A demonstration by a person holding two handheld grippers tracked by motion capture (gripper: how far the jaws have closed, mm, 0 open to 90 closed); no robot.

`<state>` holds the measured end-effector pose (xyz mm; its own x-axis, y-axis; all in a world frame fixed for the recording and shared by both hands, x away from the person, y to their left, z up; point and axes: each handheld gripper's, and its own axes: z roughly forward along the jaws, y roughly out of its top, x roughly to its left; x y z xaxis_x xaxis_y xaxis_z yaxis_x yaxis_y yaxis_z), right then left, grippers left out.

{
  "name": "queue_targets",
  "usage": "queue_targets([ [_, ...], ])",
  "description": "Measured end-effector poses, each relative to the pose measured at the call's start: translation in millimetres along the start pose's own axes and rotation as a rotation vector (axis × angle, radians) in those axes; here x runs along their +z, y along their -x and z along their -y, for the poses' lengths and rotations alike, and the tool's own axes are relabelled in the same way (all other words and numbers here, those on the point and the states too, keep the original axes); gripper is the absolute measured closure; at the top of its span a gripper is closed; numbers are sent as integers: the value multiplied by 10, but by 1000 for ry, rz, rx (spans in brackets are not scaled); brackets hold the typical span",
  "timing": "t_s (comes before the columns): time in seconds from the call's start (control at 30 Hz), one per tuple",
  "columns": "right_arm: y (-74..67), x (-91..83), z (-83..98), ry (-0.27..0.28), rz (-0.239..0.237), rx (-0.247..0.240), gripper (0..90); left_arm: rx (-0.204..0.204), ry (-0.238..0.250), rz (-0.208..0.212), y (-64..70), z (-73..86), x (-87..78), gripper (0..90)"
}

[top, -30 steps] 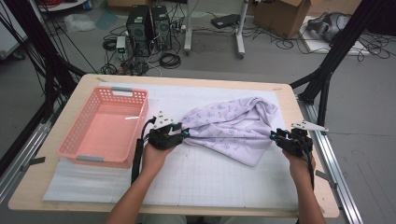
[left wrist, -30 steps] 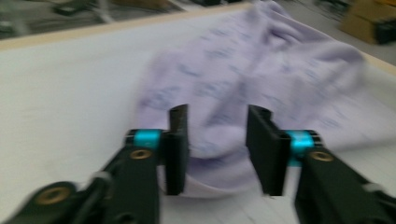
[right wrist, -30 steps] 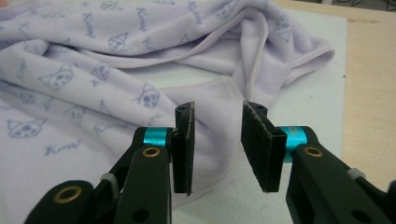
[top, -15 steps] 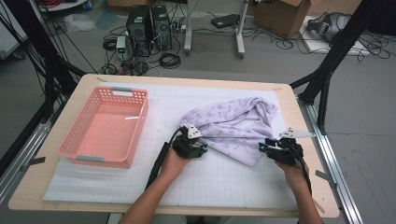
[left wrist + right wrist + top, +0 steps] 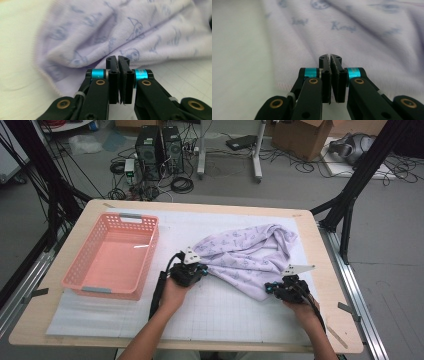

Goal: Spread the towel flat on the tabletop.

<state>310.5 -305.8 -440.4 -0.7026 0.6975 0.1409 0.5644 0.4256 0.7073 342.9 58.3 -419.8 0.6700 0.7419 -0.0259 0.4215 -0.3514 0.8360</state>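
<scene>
- Looks like the grab step of a fold or a tidy-up: both grippers brought in at the near edge of the lilac printed cloth point(image 5: 247, 255), bunched up right of centre in the high view on the white gridded mat point(image 5: 220, 315)
- Left gripper point(image 5: 199, 269) parked at the cloth's left corner, just left of centre frame; jaws pressed together, having just been closing
- In the left gripper view, left gripper point(image 5: 118, 58) pads flat against each other, with the cloth point(image 5: 120, 32) spread across the upper frame right behind the tips; no fabric seen between the pads, and can't tell if a thin hem got nipped at the very tip
- Right gripper point(image 5: 270, 287) down at the cloth's lower point, lower right of the high view; jaws also squeezed shut after closing just now
- Same story in the right gripper view: right gripper point(image 5: 330, 57) tips closed against the cloth point(image 5: 362, 37), nothing obviously caught between them
- Pink basket point(image 5: 150, 227) sitting empty at the left of the table point(image 5: 325, 330), well apart from the cloth
- Next move, best guess: check that both corners are really pinched, re-open and bite deeper if not, then lift together and keep the edge taut so nothing slips out
</scene>
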Motion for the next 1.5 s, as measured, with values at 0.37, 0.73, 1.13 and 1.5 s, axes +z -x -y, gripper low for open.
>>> queue_targets([
  [0.37,-77,-94,-202,162,-31,-2,870,-105,80,-38,-206,-37,-82,869],
  [0.73,398,59,-447,176,378,76,875,-196,98,-55,-93,-96,325,642],
  [1.13,373,-153,-297,232,357,109,682,106,85,133,345,-41,53,779],
  [1.5,316,-309,-32,245,330,131,676,23,-10,195,658,-19,561,497],
])
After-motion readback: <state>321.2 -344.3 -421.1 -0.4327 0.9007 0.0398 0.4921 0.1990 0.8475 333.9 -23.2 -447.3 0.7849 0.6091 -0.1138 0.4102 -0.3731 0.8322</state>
